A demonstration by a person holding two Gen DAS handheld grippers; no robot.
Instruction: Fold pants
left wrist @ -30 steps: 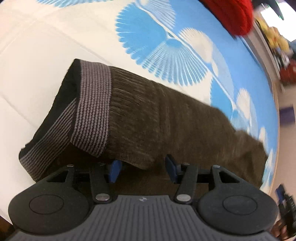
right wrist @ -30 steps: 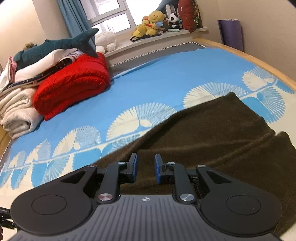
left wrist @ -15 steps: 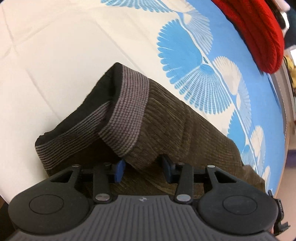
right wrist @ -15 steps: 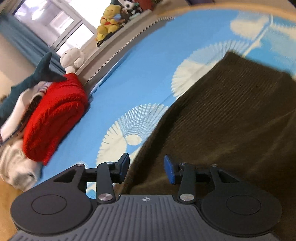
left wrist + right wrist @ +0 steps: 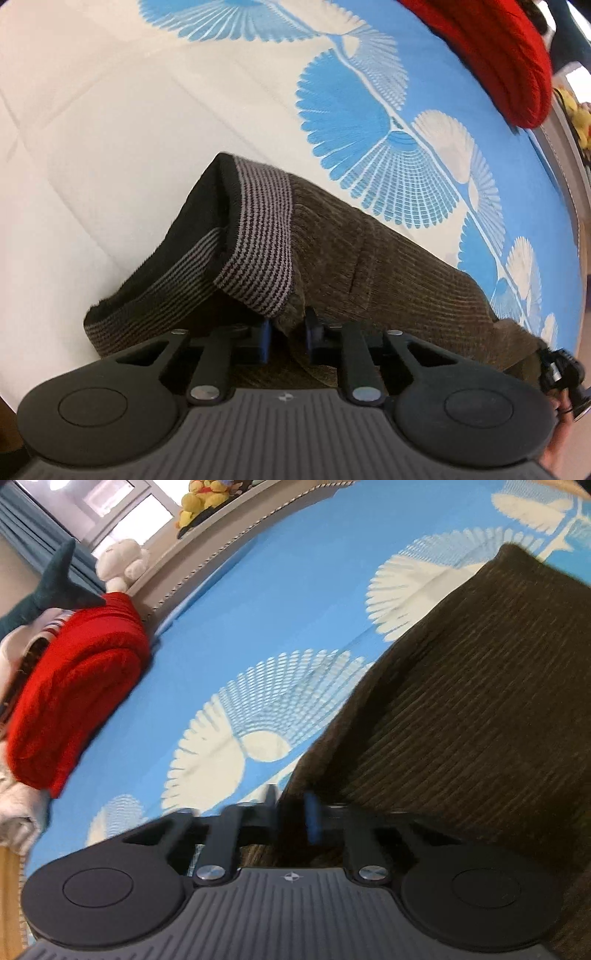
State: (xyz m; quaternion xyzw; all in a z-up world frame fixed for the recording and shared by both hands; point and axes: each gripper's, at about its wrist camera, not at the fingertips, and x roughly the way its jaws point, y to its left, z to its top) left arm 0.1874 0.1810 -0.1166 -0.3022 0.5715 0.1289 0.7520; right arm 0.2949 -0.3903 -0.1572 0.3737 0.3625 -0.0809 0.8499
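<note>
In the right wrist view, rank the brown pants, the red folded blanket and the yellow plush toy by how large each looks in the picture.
1. brown pants, largest, though nearest the camera
2. red folded blanket
3. yellow plush toy, smallest, but farthest away, so its true size is unsure

The left claw (image 5: 287, 338) points steeply down, and its jaws have just been closing, with a fold of brown pants (image 5: 388, 266) pinched between the blue pads. The right claw (image 5: 291, 818) tilts downward at a roll; its jaws have just been closing on the pants' edge.
</note>
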